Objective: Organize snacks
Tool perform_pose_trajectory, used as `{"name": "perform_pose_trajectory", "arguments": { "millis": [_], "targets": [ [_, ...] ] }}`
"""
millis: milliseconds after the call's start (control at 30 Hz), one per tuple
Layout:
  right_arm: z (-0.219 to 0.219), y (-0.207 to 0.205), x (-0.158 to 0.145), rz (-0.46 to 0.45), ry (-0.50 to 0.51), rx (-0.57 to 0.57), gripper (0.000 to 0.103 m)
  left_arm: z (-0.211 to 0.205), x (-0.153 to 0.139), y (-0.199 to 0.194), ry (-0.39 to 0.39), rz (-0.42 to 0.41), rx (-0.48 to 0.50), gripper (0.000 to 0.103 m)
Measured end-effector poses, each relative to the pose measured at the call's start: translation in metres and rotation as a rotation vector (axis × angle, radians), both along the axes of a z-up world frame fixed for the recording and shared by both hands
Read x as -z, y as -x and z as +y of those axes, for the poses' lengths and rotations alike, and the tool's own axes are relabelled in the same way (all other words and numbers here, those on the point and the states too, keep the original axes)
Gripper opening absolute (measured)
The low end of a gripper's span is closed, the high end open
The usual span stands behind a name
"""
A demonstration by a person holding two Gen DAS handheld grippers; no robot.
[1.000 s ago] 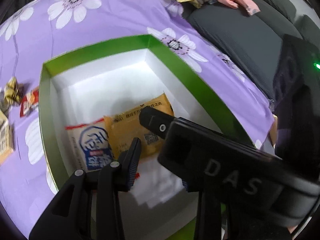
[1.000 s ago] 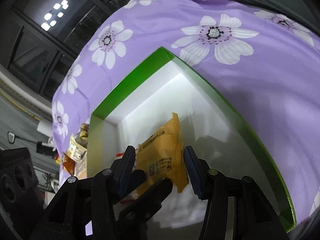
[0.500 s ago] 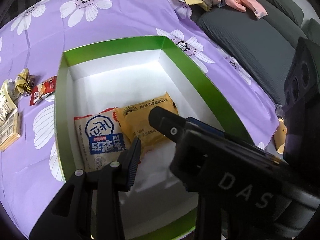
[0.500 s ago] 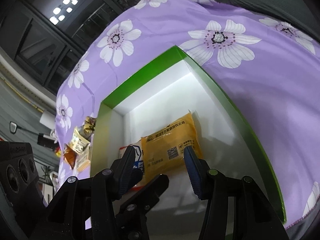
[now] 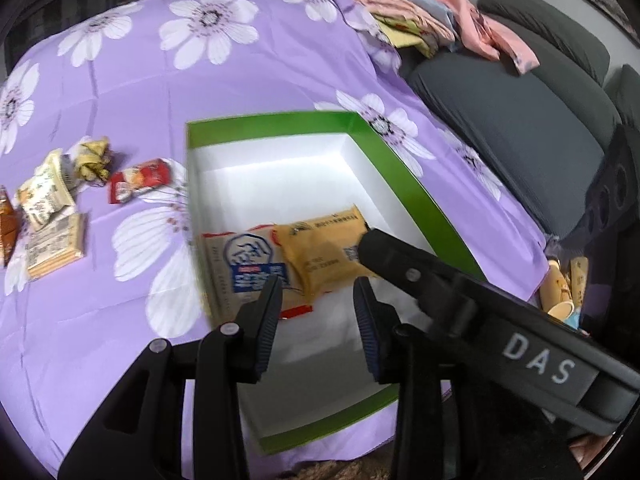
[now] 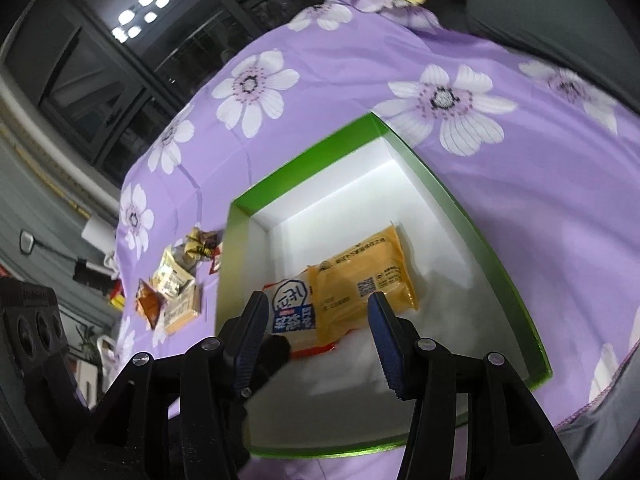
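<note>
Underneath everything lies a purple cloth printed with large white flowers, spread over the whole work surface and hanging off its near edge. On it sits a shallow box with green walls and a white floor. Two snack packets lie inside toward the near-left part: a yellow packet overlapping the edge of a white-and-blue packet. Left of the box, on the cloth, a loose cluster of small snacks waits, among them a red packet closest to the box wall.

Both tools hover above the box, holding nothing. The left gripper has its jaws opening, with only air between them. The right gripper stands with jaws parted and empty, the packets visible beyond them on the box floor.

Beside the surface on the right is a dark grey sofa with pink and yellow fabrics heaped at its far end. The right wrist view shows dark windows reflecting ceiling lights.
</note>
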State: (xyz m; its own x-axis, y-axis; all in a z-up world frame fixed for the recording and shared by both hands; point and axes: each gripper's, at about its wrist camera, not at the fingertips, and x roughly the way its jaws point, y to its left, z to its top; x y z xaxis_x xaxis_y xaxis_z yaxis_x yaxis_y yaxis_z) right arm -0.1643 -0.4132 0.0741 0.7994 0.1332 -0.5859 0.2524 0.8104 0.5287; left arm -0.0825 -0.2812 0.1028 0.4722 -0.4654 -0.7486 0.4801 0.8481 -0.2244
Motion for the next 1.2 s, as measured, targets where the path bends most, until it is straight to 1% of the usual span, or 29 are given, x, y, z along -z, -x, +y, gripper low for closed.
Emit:
{"name": "perform_pose_trajectory", "arguments": {
  "millis": [200,367,500,600,667,733,867,933,1000,1033,1067,1133,1200],
  "targets": [
    [0.017,0.012,-0.014,-0.037,0.025,-0.004,0.054,0.031,-0.011,0.000,0.061,-0.014,-0.070,0.037],
    [0.027,0.014,-0.019,-0.052,0.019,-0.018,0.056,0.052,-0.018,-0.001,0.073,-0.033,-0.110,0.037],
    [0.040,0.013,-0.025,-0.034,0.063,0.001,0.056,0.076,-0.025,-0.008,0.157,-0.018,-0.139,0.041],
    [0.053,0.010,-0.031,-0.034,0.087,-0.004,0.057,0.096,-0.036,-0.013,0.172,-0.040,-0.174,0.042],
    [0.064,0.005,-0.035,-0.038,0.103,-0.015,0.058,0.111,-0.046,-0.015,0.181,-0.070,-0.199,0.049],
    [0.075,-0.001,-0.039,-0.040,0.121,-0.024,0.068,0.128,-0.056,-0.020,0.192,-0.090,-0.209,0.056],
    [0.100,-0.016,-0.047,-0.052,0.145,-0.047,0.073,0.161,-0.070,-0.033,0.169,-0.132,-0.249,0.067],
    [0.111,-0.024,-0.050,-0.064,0.135,-0.052,0.076,0.173,-0.076,-0.040,0.151,-0.142,-0.259,0.067],
    [0.122,-0.032,-0.054,-0.076,0.130,-0.060,0.078,0.187,-0.085,-0.049,0.111,-0.155,-0.292,0.067],
    [0.128,-0.036,-0.056,-0.080,0.133,-0.062,0.079,0.195,-0.092,-0.053,0.104,-0.169,-0.314,0.068],
    [0.133,-0.039,-0.058,-0.082,0.136,-0.062,0.079,0.202,-0.094,-0.054,0.119,-0.177,-0.326,0.072],
    [0.143,-0.044,-0.060,-0.087,0.141,-0.058,0.080,0.217,-0.097,-0.055,0.175,-0.190,-0.345,0.077],
    [0.153,-0.046,-0.060,-0.096,0.136,-0.056,0.080,0.233,-0.094,-0.056,0.199,-0.207,-0.344,0.077]
  ]
}}
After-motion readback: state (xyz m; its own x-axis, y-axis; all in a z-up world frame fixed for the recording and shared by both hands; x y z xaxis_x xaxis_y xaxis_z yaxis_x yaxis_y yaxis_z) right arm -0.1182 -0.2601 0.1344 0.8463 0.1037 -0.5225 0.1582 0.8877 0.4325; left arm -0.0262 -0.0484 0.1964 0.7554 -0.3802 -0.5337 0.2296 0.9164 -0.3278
